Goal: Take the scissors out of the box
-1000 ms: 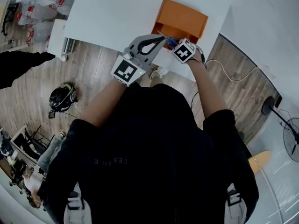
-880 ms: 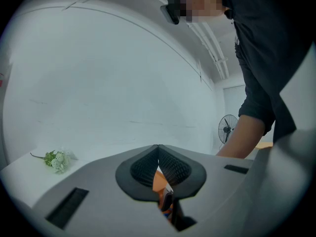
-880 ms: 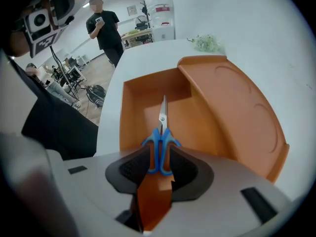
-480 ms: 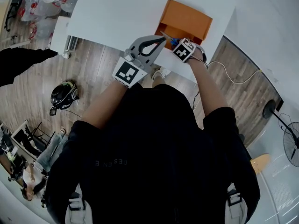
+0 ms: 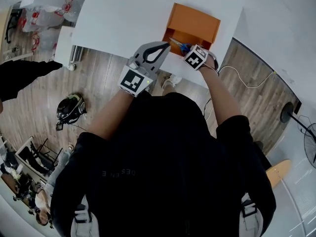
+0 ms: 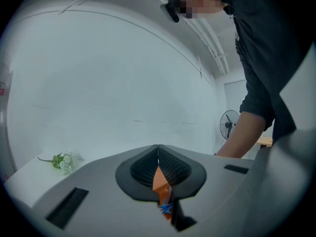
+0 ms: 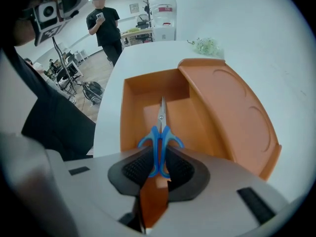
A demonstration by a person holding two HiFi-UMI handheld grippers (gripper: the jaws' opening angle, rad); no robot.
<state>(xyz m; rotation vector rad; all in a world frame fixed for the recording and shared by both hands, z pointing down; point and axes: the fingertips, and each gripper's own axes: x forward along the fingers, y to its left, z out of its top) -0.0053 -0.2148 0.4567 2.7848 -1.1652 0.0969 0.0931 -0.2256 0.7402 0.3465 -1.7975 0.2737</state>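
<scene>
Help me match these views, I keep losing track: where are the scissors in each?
Head view: scissors top centre, at the near edge of the box.
Left gripper view: bottom centre, just a blue sliver, probably them, below the shut left fingers.
Right gripper view: centre, handles between the closing right fingers, blades pointing away.
Shared landmark: the orange box.

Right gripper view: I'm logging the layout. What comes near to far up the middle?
Right gripper, jaws closing around the handles → blue-handled steel scissors → far wall of the orange box → white table → green-and-white flower sprig.
</scene>
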